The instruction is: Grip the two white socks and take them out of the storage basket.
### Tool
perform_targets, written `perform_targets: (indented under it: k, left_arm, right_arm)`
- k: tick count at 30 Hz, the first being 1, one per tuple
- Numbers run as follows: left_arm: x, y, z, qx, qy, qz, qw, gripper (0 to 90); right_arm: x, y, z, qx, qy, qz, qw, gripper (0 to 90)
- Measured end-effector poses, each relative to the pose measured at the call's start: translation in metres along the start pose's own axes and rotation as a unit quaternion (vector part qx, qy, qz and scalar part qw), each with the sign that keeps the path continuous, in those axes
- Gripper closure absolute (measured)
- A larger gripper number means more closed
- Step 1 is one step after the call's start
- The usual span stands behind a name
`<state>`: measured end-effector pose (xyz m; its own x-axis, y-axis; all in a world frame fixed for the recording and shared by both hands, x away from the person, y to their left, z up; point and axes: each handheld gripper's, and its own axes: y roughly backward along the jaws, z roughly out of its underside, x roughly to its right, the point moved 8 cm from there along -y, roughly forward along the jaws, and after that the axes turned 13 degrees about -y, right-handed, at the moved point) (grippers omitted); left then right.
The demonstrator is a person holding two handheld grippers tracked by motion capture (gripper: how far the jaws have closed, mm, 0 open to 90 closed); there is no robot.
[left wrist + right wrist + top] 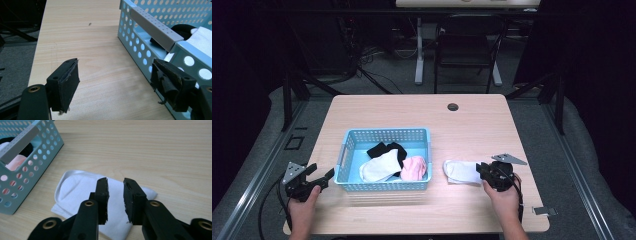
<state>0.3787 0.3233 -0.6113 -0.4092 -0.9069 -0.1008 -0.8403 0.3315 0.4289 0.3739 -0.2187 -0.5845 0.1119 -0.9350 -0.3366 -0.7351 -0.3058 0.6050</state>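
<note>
So we've got the basket (384, 159) sitting near the middle of the table (422, 112), a bit toward our left. Inside it there's a little pile of socks (393, 162) bunched in the middle and right part. Just to the right of the basket, out on the table, lies a lone sock (461, 171). Our right gripper (486, 172) sits at that sock's right end, jaws over it. Our left gripper (323, 179) is down by the basket's near left corner, one jaw right against the basket wall.
</note>
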Motion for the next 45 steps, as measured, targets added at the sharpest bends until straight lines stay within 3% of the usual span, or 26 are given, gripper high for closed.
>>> perform_targets:
  k: [4,6,12,21,29,38,45]
  left_arm:
    - [0.0,0.0,0.0,-0.002,0.0,0.0,1.0,22.7]
    - [0.0,0.0,0.0,-0.002,0.0,0.0,1.0,22.7]
    - [0.0,0.0,0.0,-0.002,-0.001,0.0,1.0,22.7]
    - [0.0,0.0,0.0,0.001,0.001,0.0,1.0,22.7]
    - [0.0,0.0,0.0,0.001,0.001,0.0,1.0,22.6]
    - [-0.001,0.0,0.0,0.002,0.003,-0.001,1.0,22.7]
    - [-0.001,0.0,0.0,0.003,0.003,0.0,1.0,22.7]
  right_arm:
    - [-0.003,0.002,-0.009,0.016,0.002,-0.001,0.9999,58.4]
    - [-0.007,0.003,-0.013,0.019,0.005,-0.005,0.9998,55.3]
    - [-0.028,0.005,-0.023,0.02,0.026,-0.018,0.9993,53.9]
    - [-0.072,0.002,-0.032,0.009,0.07,-0.047,0.9964,54.2]
    - [-0.111,-0.005,-0.039,-0.021,0.095,-0.075,0.9925,58.8]
    - [-0.157,-0.02,-0.043,-0.059,0.137,-0.095,0.9842,58.8]
    - [-0.186,-0.036,-0.039,-0.091,0.145,-0.104,0.9797,59.7]
